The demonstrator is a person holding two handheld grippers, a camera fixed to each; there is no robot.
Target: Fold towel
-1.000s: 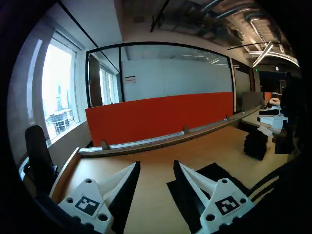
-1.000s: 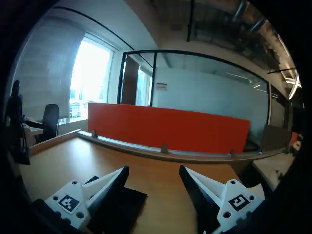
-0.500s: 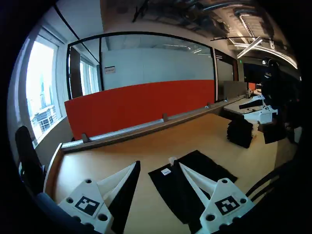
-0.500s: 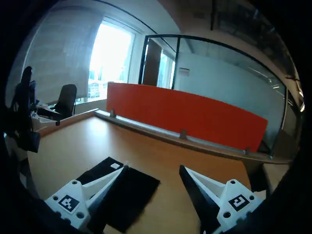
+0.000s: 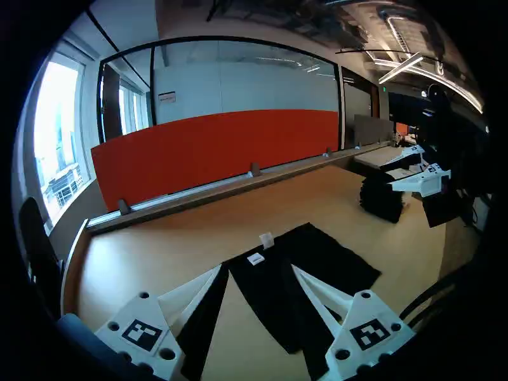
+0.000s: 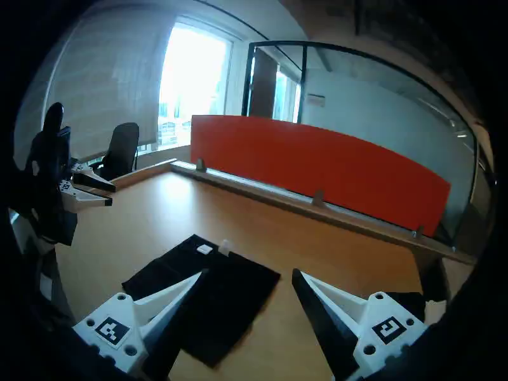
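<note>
On the desk (image 5: 159, 247), black towel (image 5: 317, 254) lies flat, near edge cut off behind left gripper (image 5: 257, 267) and right gripper (image 6: 249, 272), both spread wide, empty.

No legible text or numbers.

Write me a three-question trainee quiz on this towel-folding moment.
1. True or false: the left gripper is shut on the black towel.
2. What runs along the far edge of the desk? A) orange divider B) green curtain C) bookshelf
3. Fill in: the small tags at the towel's far edge are ___ in colour.

Key
1. False: its fingers stand apart, gripping nothing.
2. A
3. white
</note>
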